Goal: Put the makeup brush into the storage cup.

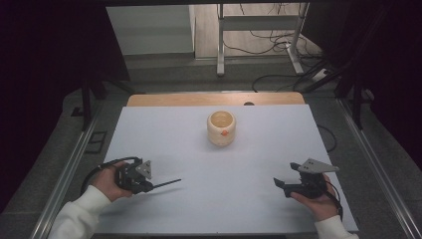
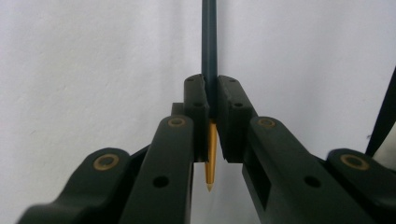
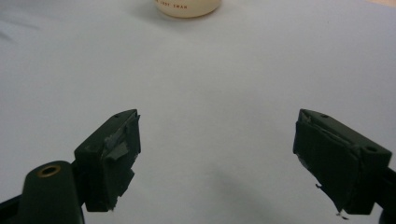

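Left claw (image 2: 211, 100): jaws closed tight on a pencil, held low over the table near the left hand.
Pencil (image 2: 208, 42): dark shaft runs out ahead of the left claw's tips; yellow sharpened end (image 2: 211, 158) points back between the jaws.
Right claw (image 3: 217, 140): jaws wide apart, nothing between them.
Cup (image 1: 221, 127): cream, well ahead of both claws, between them.
Table (image 1: 199, 199): white top under both claws.

the white table (image 1: 209, 169) lies bare between both grippers; a cream cup (image 1: 221, 128) stands alone mid-table toward the far edge, with free room all around it.
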`<state>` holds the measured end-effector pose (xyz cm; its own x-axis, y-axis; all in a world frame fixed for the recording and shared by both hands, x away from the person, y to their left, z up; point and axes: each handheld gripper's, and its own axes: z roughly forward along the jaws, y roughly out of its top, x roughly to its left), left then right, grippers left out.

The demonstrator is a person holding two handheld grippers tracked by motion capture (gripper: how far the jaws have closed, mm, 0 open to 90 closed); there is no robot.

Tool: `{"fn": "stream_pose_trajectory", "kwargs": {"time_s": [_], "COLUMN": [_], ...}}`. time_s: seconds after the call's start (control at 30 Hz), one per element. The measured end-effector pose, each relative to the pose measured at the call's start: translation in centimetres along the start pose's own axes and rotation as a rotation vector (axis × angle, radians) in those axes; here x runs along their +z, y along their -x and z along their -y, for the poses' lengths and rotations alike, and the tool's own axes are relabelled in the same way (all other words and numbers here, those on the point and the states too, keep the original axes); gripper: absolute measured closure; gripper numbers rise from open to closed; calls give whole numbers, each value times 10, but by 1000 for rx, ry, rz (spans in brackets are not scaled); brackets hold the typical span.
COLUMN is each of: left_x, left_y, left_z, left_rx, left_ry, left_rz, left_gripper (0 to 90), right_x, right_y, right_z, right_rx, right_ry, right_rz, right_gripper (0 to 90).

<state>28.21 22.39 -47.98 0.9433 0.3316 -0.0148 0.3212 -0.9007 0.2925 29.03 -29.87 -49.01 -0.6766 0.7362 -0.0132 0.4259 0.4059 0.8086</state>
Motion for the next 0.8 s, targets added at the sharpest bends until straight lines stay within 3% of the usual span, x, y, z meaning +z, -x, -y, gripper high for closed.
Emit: {"fn": "stream_pose_trajectory", "kwargs": {"time_s": [0.33, 0.6, 0.8], "left_x": [-2, -1, -1], "left_y": [8, 11, 13], "left_z": [-8, -12, -17], "left_rx": [-49, -65, -123], "left_ry": [41, 67, 77], "left_rz": [1, -3, -14], "left_gripper": [837, 837, 837], "right_x": [0, 1, 1], "right_y": [-1, -2, -4], "right_z": [0, -1, -2], "right_rx": [-4, -10, -14], "right_ry": [0, -2, -3], "right_rz": [2, 4, 4], "right_gripper": [159, 159, 159]}}
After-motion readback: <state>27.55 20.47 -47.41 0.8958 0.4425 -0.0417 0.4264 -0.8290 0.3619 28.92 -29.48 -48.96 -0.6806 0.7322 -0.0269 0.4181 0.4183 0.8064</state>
